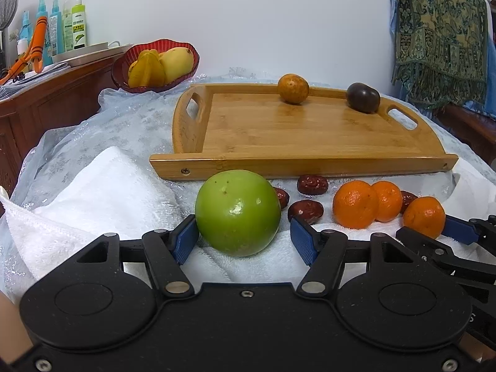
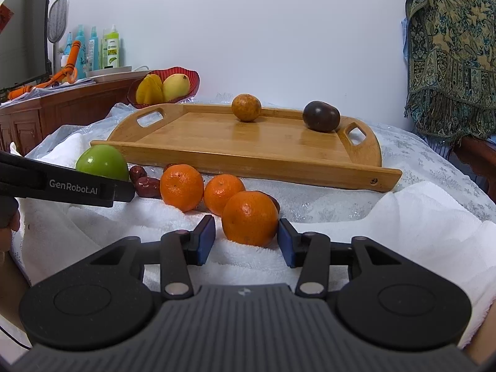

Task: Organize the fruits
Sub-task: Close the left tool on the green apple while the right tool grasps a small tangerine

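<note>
I have my left gripper (image 1: 245, 237) spread wide around the green apple (image 1: 237, 212) and my right gripper (image 2: 247, 241) spread wide around the nearest tangerine (image 2: 250, 218), both fruits resting on the white towel (image 2: 403, 217) before the wooden tray (image 2: 248, 145).

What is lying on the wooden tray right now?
On the wooden tray sit two fruits along its far rim: a round speckled orange-brown fruit and a dark purple round fruit, apart from each other. The tray floor right behind them is hidden.
</note>
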`<state>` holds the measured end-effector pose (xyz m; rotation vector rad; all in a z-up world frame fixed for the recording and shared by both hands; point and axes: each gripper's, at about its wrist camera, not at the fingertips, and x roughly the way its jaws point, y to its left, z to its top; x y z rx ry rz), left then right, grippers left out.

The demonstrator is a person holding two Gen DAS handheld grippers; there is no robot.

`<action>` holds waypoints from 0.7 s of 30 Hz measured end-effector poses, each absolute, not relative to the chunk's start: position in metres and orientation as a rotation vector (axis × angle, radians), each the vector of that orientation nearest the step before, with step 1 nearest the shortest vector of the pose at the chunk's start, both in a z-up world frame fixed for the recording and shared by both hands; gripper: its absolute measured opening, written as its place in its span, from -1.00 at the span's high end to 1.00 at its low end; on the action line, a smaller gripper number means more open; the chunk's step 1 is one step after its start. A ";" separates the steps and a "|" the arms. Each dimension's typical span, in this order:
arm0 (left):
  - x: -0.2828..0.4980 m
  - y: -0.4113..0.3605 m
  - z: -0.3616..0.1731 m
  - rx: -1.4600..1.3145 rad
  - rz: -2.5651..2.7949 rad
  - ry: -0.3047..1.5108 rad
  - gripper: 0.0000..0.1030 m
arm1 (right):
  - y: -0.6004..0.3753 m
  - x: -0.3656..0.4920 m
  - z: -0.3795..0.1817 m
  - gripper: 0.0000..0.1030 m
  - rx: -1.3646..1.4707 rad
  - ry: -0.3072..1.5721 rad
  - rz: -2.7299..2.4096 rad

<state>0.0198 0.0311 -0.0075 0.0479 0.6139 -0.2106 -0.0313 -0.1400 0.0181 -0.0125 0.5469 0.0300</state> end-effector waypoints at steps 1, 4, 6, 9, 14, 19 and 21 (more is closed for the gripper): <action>0.020 0.031 -0.008 0.050 -0.210 0.613 -0.21 | -0.140 -0.031 0.018 0.01 -0.013 0.547 0.030; 0.020 0.030 -0.009 0.056 -0.210 0.609 -0.21 | -0.140 -0.030 0.017 0.01 -0.010 0.551 0.031; 0.019 0.030 -0.009 0.056 -0.208 0.608 -0.21 | -0.141 -0.030 0.017 0.01 -0.006 0.553 0.032; 0.019 0.031 -0.008 0.058 -0.201 0.605 -0.10 | -0.141 -0.029 0.016 0.02 -0.004 0.554 0.033; 0.019 0.033 -0.007 0.056 -0.197 0.605 -0.04 | -0.142 -0.029 0.016 0.06 0.000 0.554 0.034; 0.017 0.032 -0.006 0.062 -0.189 0.604 -0.04 | -0.144 -0.030 0.018 0.18 0.008 0.543 0.034; 0.017 0.033 -0.005 0.056 -0.188 0.606 -0.04 | -0.145 -0.031 0.019 0.19 0.017 0.537 0.034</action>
